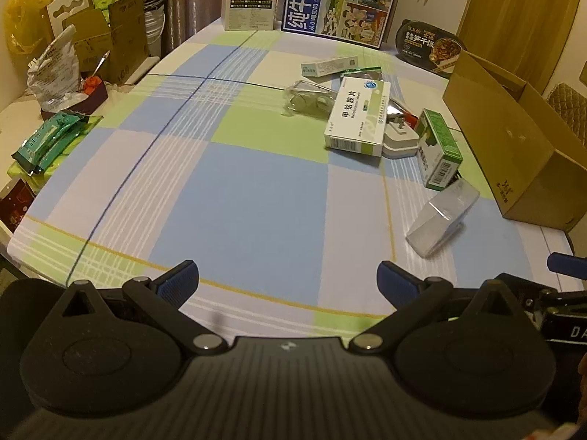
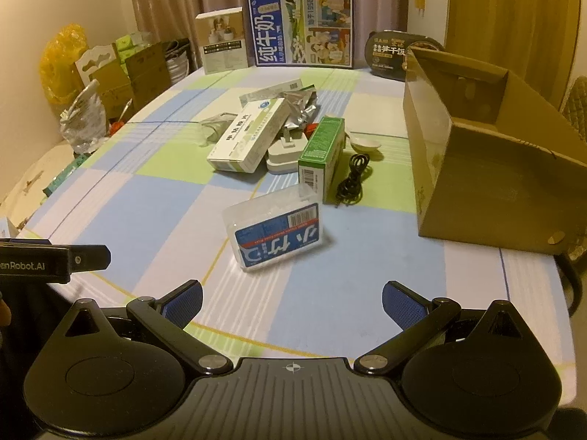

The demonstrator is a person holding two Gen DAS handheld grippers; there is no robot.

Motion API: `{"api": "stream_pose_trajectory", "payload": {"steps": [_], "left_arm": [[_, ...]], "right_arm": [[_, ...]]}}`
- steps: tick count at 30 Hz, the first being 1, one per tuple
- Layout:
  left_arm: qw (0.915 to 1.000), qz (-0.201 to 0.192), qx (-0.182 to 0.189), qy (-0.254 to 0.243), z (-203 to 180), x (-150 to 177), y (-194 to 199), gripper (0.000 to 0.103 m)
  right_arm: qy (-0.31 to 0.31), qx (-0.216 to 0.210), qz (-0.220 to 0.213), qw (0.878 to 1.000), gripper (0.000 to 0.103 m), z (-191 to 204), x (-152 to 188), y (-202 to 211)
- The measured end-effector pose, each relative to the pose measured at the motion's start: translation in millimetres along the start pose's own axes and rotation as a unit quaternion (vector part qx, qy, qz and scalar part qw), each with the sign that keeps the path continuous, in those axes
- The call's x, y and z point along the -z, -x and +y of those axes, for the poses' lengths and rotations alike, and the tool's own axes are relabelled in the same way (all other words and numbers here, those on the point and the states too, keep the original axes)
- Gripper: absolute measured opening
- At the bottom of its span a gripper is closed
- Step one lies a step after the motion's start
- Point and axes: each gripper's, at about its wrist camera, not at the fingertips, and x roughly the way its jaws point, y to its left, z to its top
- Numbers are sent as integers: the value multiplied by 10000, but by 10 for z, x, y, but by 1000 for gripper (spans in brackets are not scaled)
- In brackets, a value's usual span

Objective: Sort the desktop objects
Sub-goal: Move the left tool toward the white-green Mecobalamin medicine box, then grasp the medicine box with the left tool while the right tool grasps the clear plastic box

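Both your left gripper (image 1: 288, 275) and right gripper (image 2: 292, 297) stand apart, empty. Ahead of the right one lies the clear plastic box (image 2: 275, 229); the cardboard box (image 2: 488, 168) stands to its right.

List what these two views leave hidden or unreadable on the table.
- Cardboard box: its floor is hidden by its own walls in both views; the left wrist view's edge crops it.
- Black cable: hidden behind the green box in the left wrist view.
- White plug: partly covered by the white medicine box.
- Clear plastic box: its label faces away in the left wrist view.
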Motion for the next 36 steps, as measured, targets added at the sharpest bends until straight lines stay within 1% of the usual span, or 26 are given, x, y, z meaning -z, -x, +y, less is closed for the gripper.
{"api": "stream_pose_trajectory", "payload": {"steps": [5,8,11,13,17,19,23,27,30,36], "left_arm": [[9998,-137,57,-113,50,-43,-62,102],[9991,-350,207,-99,110,-76,-91,102],[9977,-492,190,-427,93,-115,-133,102],[9972,-449,187,-572,81,-152,-185,102],[9967,-234,144,-765,75,-233,-309,102],[9960,-205,201,-844,79,-259,-357,102],[9958,-120,324,-844,113,-322,-464,102],[9949,-129,361,-933,125,-385,-556,102],[9937,-157,423,-1025,131,-432,-617,102],[9926,-122,592,-1055,134,-493,-733,102]], "right_arm": [[161,-111,-90,9998,101,-2,-45,-69],[295,-155,-124,9994,101,-4,-82,-144],[435,-225,-174,9986,101,-7,-124,-224],[576,-301,-196,9977,101,-7,-154,-285],[886,-474,-178,9948,101,-29,-215,-455],[1028,-536,-159,9931,101,-37,-244,-527],[1352,-653,-129,9886,101,-28,-285,-671],[1576,-785,-93,9843,101,-5,-302,-792],[1638,-813,-38,9831,101,-3,-309,-879],[1508,-853,20,9849,101,-63,-338,-1004]]}}
